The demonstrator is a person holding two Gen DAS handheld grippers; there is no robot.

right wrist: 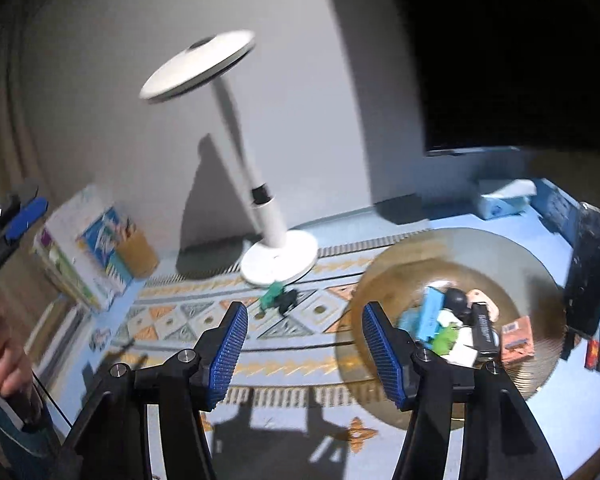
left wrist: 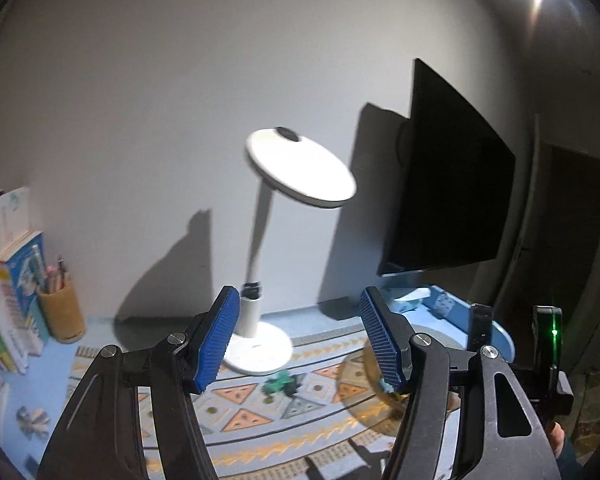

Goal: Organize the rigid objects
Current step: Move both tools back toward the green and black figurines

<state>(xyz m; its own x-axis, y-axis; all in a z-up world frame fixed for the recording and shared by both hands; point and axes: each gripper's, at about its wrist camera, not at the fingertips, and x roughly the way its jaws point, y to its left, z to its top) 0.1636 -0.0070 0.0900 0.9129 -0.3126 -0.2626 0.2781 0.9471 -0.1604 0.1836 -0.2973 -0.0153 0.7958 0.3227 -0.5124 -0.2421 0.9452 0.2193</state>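
A small green and black toy [right wrist: 278, 297] lies on the patterned mat just in front of the white lamp's base; it also shows in the left wrist view [left wrist: 282, 385]. An amber bowl [right wrist: 384, 276] to its right holds several small objects, among them a blue box [right wrist: 430, 314] and a black bar [right wrist: 483, 326]. My right gripper [right wrist: 304, 354] is open and empty, above the mat, near the bowl's left rim. My left gripper [left wrist: 300, 344] is open and empty, raised above the toy. The bowl's rim [left wrist: 356, 376] shows partly behind the left gripper's right finger.
A white desk lamp [right wrist: 278, 256] stands at the back of the mat. Books [left wrist: 8, 300] and a pen cup [left wrist: 62, 312] stand at the left. A dark monitor [left wrist: 452, 184] hangs at the right. A tissue box [right wrist: 502, 198], a black device [right wrist: 590, 272] and small boxes [right wrist: 596, 348] lie right.
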